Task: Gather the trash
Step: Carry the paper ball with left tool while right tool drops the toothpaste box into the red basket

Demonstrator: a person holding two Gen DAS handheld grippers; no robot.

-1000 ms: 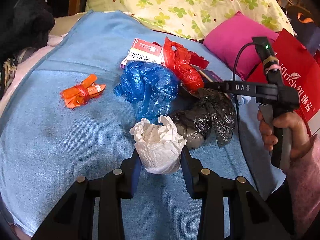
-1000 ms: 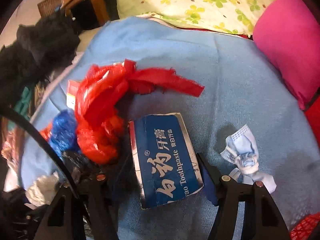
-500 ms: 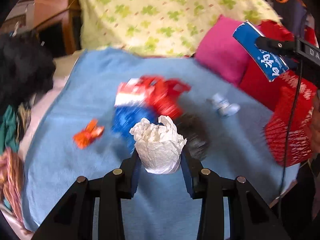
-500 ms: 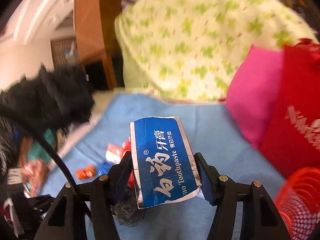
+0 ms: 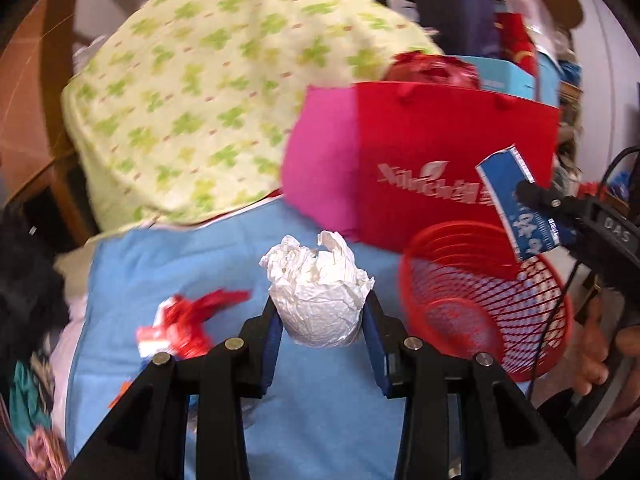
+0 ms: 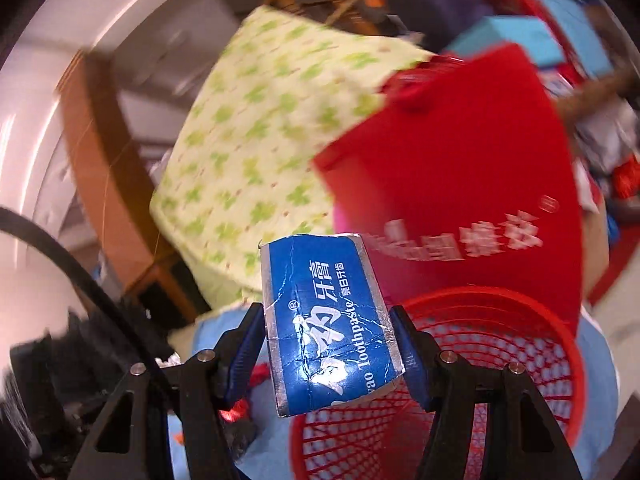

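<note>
A light blue blanket (image 5: pixel 328 416) covers the bed, with a clover-print pillow (image 5: pixel 208 92) at the far side. The left gripper (image 5: pixel 322 316), angled downward, is clenched on a crumpled white paper ball (image 5: pixel 320 292). The right gripper (image 6: pixel 328 334), nearly level, grasps a blue toothpaste box (image 6: pixel 330 324) over the red mesh basket (image 5: pixel 480 288). A second ago both were low over the trash pile; now they are raised beside the basket.
</note>
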